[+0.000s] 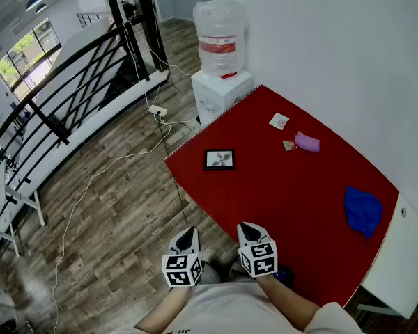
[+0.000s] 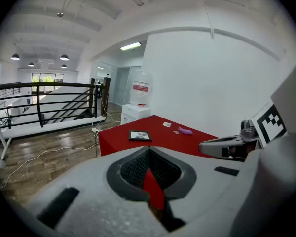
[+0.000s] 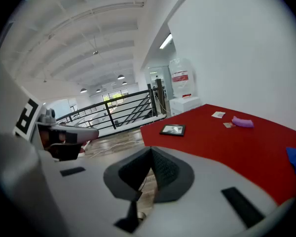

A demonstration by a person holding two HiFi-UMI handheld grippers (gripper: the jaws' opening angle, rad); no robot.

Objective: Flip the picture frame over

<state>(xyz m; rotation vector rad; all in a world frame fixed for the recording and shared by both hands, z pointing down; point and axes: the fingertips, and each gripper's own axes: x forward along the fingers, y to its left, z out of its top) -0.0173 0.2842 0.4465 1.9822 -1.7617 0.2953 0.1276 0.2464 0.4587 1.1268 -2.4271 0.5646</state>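
Note:
A small black picture frame (image 1: pixel 219 159) lies picture side up near the left edge of the red table (image 1: pixel 299 207); it also shows in the left gripper view (image 2: pixel 139 136) and the right gripper view (image 3: pixel 173 130). My left gripper (image 1: pixel 186 237) is held over the wooden floor, short of the table's near corner, jaws shut and empty. My right gripper (image 1: pixel 249 229) hovers at the table's near edge, also shut on nothing. Both are far from the frame.
On the table lie a white card (image 1: pixel 279 121), a small packet (image 1: pixel 288 145), a purple object (image 1: pixel 307 142) and a blue cloth (image 1: pixel 363 211). A water dispenser (image 1: pixel 221 82) stands beyond the far corner. A black railing (image 1: pixel 56 103) and cables (image 1: pixel 90 186) lie left.

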